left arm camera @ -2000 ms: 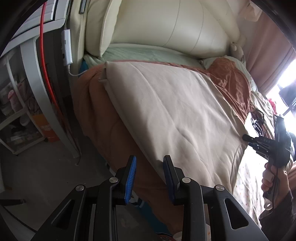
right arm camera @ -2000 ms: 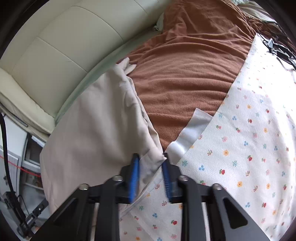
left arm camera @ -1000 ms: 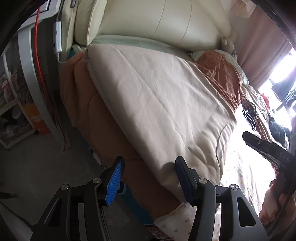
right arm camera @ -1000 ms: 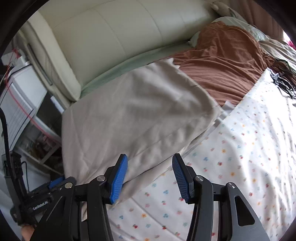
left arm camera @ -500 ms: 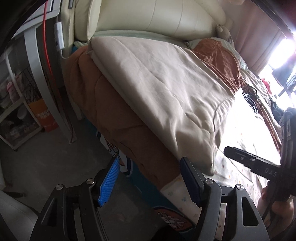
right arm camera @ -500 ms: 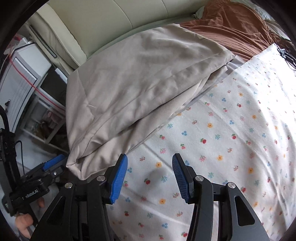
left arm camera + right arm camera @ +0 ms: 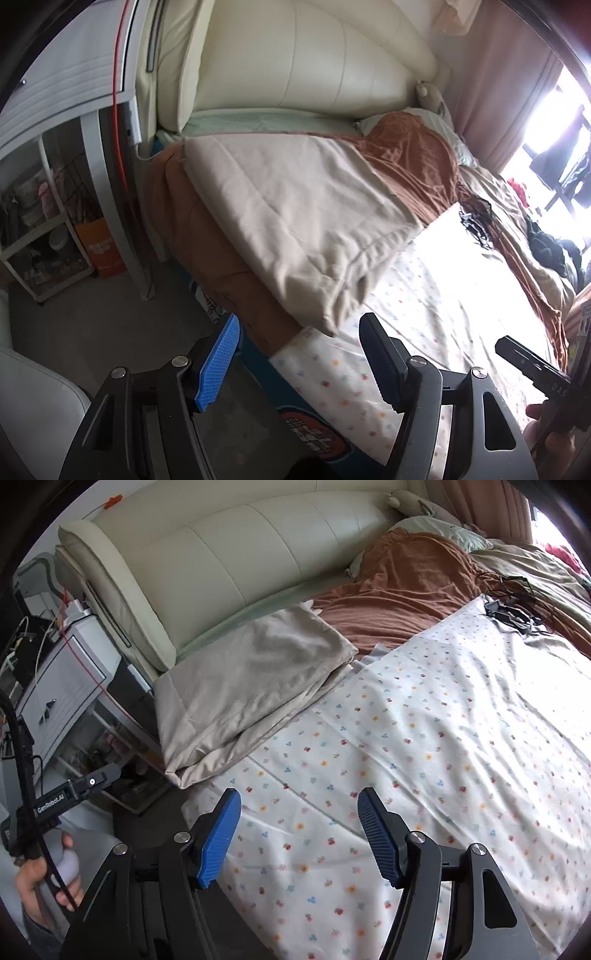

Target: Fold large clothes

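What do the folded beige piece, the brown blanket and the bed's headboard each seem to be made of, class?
Folded beige piece: smooth woven cloth with a faint sheen, showing soft creases and stitched edges.
Brown blanket: matte, fuzzy-looking fabric, perhaps fleece, draping in limp folds.
Headboard: cream padded panels with glossy highlights and seams, likely leather or faux leather.

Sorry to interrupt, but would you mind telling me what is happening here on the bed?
A person is folding large clothes with a handheld gripper in each hand. The beige garment lies folded in a thick stack near the headboard, partly on the brown blanket and beside the floral sheet. The left gripper and right gripper are both open, holding nothing, hovering short of the fabric.
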Available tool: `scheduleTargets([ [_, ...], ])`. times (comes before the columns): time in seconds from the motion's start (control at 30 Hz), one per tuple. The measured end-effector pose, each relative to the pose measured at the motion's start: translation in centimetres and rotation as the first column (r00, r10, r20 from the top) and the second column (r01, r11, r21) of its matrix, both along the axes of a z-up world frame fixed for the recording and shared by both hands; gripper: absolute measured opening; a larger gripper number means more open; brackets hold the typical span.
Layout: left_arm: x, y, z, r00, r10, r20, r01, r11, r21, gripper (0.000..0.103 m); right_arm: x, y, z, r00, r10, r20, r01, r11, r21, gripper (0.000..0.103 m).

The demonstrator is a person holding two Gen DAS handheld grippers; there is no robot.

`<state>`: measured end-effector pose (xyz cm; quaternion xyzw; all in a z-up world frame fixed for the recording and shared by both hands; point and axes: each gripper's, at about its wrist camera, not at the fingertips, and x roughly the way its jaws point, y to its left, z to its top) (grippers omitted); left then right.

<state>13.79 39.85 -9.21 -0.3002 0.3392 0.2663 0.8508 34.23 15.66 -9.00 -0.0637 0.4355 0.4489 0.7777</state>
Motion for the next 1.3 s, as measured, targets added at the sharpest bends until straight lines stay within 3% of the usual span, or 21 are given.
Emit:
scheduleTargets([
  [0.17,-0.1,-3.3,1.9,1.0,-0.026,0.011,0.026,0.999,0.048,0.069,-0.5,-4.9,1.8,0.999,-0.039,0.027,0.037,0.997,0.063,0.087],
  [0.3,-0.3,-6.1,3.3,0.998,-0.049,0.027,0.046,0.995,0.094,0.07,-0.9,-8.3,3.1,0.995,-0.059,0.078,0.053,0.995,0.079,0.089],
  [0.4,-0.7,-8.2,4.5,0.998,-0.055,0.044,0.049,0.991,0.125,0.077,-1.2,-10.7,3.7,0.994,-0.07,0.086,0.061,0.993,0.102,0.09],
  [0.6,-1.2,-12.4,6.7,0.995,-0.075,0.065,0.062,0.981,0.184,0.078,-2.3,-14.8,4.7,0.989,-0.082,0.119,0.068,0.991,0.113,0.09],
  [0.7,-1.7,-14.7,7.8,0.993,-0.096,0.071,0.076,0.967,0.242,0.083,-3.0,-17.1,5.4,0.985,-0.103,0.138,0.085,0.988,0.131,0.09],
  [0.77,-2.1,-16.4,8.7,0.989,-0.121,0.088,0.09,0.953,0.29,0.094,-3.7,-18.7,6.1,0.98,-0.124,0.157,0.101,0.984,0.147,0.09],
  [0.87,-2.8,-19.0,9.9,0.98,-0.165,0.113,0.115,0.926,0.359,0.102,-4.9,-21.0,7.2,0.969,-0.163,0.184,0.132,0.976,0.173,0.103],
  [1.3,-6.7,-26.1,11.7,0.932,-0.322,0.166,0.227,0.876,0.425,0.102,-12.0,-29.8,8.7,0.91,-0.335,0.243,0.285,0.933,0.221,0.103],
])
